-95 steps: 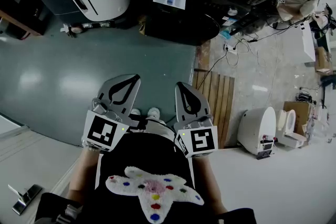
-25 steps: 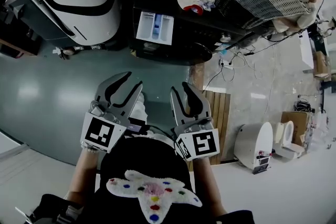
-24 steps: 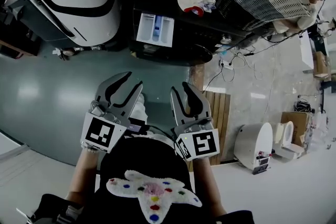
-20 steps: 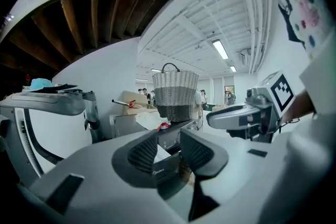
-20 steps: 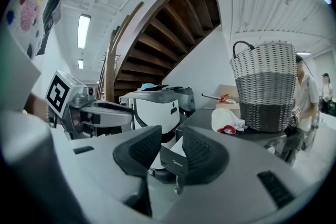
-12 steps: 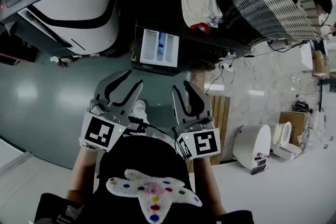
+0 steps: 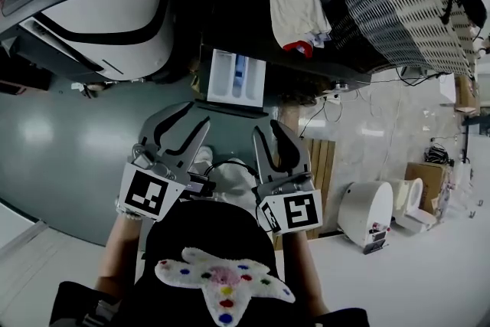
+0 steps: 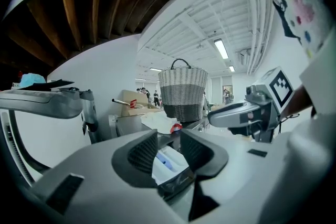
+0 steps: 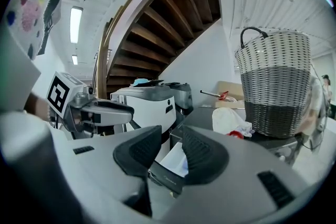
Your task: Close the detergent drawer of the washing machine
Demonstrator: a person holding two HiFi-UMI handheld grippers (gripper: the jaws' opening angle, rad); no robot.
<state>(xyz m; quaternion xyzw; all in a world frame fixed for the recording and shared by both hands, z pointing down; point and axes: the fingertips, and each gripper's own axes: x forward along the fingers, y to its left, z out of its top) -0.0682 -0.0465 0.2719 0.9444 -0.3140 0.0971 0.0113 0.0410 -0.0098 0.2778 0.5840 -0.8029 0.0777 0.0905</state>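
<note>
Grey floor (image 7: 69,134), open detergent drawer (image 7: 236,77)

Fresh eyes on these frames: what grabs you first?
The white detergent drawer stands pulled out of the dark washing machine, top centre of the head view. Just below it, the left gripper and right gripper point at it, jaws apart and empty. A tall grey-and-white woven basket sits on the machine's top, upper right.
</note>
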